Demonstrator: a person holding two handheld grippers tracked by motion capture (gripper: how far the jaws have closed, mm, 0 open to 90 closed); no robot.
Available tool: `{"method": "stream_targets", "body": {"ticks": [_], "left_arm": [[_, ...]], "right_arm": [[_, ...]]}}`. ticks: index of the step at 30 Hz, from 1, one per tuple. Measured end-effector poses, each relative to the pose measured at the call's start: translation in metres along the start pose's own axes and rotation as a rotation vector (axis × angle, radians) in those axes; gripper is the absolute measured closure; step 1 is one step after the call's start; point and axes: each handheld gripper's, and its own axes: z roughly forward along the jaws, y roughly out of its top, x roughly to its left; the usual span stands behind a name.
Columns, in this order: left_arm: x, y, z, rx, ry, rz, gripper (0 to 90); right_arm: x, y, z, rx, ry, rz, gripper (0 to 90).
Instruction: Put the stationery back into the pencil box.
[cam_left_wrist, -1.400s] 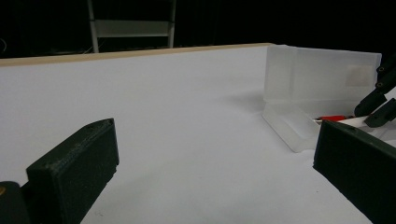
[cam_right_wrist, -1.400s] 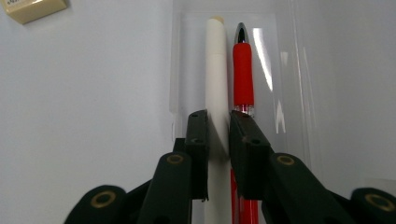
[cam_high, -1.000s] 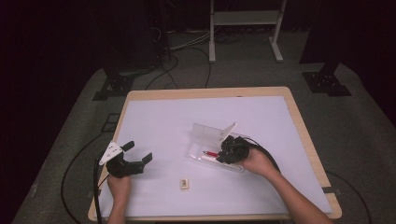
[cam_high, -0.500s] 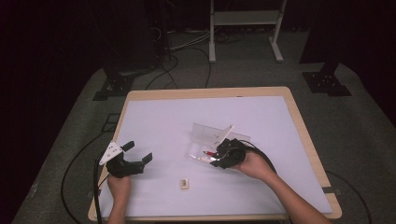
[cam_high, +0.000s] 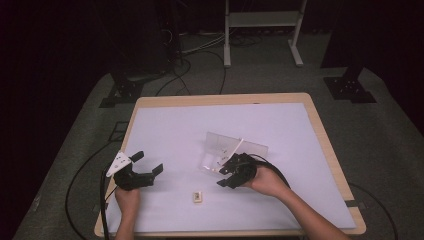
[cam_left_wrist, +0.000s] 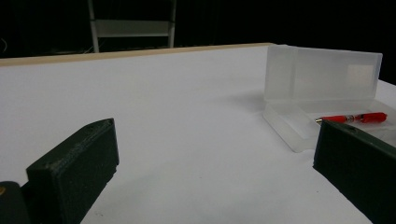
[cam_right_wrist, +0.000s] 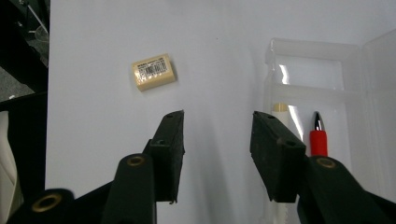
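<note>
The right gripper hangs beside the open box, its jaws, which have just been opening, spread on nothing; the red pen lies in the box. The eraser sits on bare table, near the front edge. A good next step would be a straight approach from above, jaws around its short sides. The left gripper, jaws wide, stays well clear.

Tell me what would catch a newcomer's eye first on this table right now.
Probably the clear plastic case lying open near the middle of the white table, with a red pen in its tray. Next, the small cream eraser lying alone toward the near edge. The right gripper sits beside the case, its jaws just opened with nothing between them, while the left gripper hovers open at the near left.
</note>
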Motion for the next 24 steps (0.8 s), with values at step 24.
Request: {"method": "stream_targets", "body": {"ticks": [24], "left_arm": [[0.000,0.000,0.000,0.000,-0.001,0.003,0.0]], "right_arm": [[0.016,0.019,0.021,-0.008,0.070,-0.034,41.0]]}}
